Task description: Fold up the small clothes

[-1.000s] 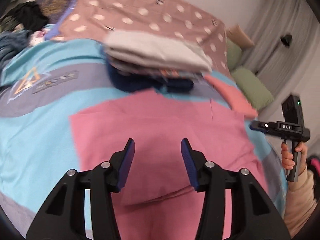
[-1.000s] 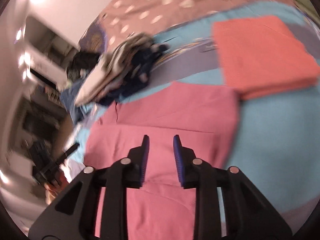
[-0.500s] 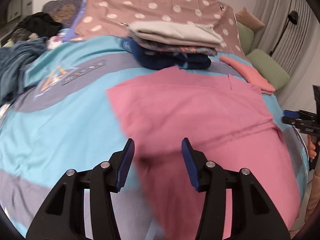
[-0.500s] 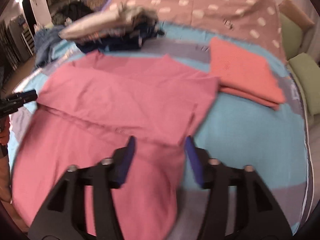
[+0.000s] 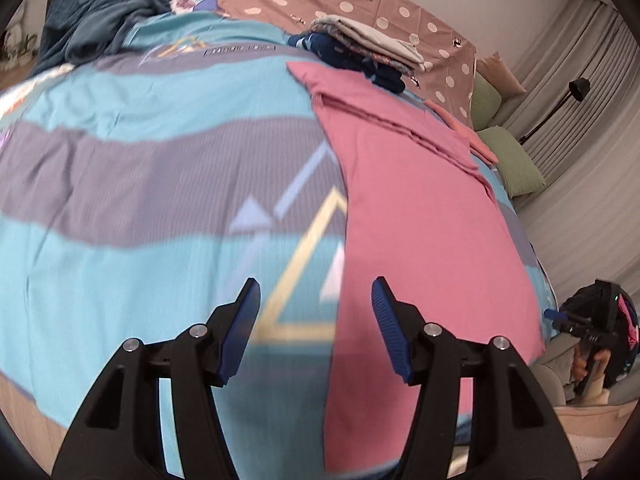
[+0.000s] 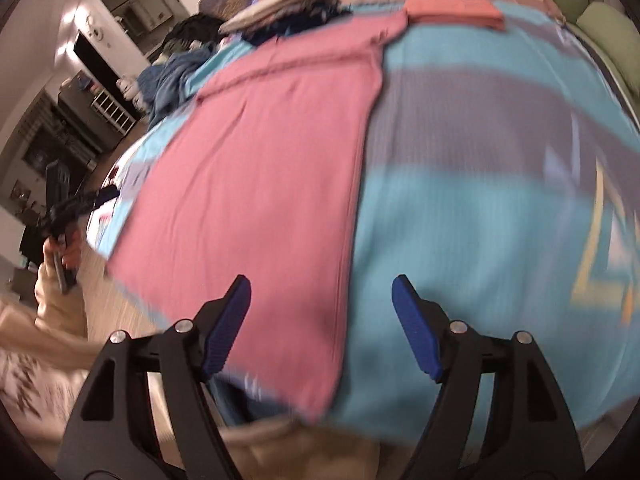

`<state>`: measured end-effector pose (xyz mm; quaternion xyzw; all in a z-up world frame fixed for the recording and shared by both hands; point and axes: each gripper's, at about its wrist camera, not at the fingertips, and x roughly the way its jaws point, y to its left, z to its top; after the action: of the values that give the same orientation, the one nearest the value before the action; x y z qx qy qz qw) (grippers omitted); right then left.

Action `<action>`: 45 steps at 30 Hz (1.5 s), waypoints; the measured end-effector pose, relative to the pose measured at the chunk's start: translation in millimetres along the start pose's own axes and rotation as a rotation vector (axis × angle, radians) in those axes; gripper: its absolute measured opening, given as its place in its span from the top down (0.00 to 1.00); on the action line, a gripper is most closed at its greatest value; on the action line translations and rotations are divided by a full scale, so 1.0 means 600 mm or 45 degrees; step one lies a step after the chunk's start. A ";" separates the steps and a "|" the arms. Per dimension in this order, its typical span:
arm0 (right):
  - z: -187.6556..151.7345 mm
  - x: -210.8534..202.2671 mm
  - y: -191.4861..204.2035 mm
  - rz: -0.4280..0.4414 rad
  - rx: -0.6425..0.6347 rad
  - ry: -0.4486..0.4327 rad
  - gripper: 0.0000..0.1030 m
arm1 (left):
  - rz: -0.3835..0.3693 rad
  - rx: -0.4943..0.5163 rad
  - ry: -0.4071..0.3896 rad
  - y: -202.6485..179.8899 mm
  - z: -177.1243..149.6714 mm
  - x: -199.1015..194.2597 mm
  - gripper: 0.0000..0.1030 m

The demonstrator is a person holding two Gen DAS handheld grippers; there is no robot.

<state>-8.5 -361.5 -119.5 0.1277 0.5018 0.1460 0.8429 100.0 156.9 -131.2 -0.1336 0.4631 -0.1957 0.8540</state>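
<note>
The pink garment (image 5: 420, 216) lies flat on the bed (image 5: 140, 184), running toward one o'clock where a stack of folded clothes (image 5: 360, 52) sits, while the left gripper (image 5: 316, 316) and right gripper (image 6: 322, 316) hover over its near end, fingers spread, pinching nothing.

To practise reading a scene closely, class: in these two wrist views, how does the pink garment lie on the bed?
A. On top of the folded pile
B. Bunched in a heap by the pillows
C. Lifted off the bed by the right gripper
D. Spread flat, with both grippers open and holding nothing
D: the pink garment lies flat on the bedspread, while the left gripper and right gripper stand wide apart, empty.
</note>
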 end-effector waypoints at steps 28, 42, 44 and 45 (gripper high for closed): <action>-0.032 0.033 -0.031 0.283 0.293 -0.129 0.97 | -0.497 -0.468 0.046 0.065 -0.149 -0.028 0.42; -0.030 0.038 -0.043 0.327 0.327 -0.131 0.97 | -0.599 -0.553 0.191 0.051 -0.128 0.042 0.82; -0.032 0.033 -0.041 0.331 0.330 -0.136 0.97 | -0.597 -0.611 0.191 0.063 -0.131 0.048 0.92; -0.033 0.032 -0.041 0.330 0.330 -0.138 0.97 | -0.588 -0.609 0.193 0.064 -0.133 0.049 0.95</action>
<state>-14.1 -375.6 -153.2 0.3064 0.4496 0.1805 0.8194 55.5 173.9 -211.5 -0.4164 0.5157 -0.2791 0.6948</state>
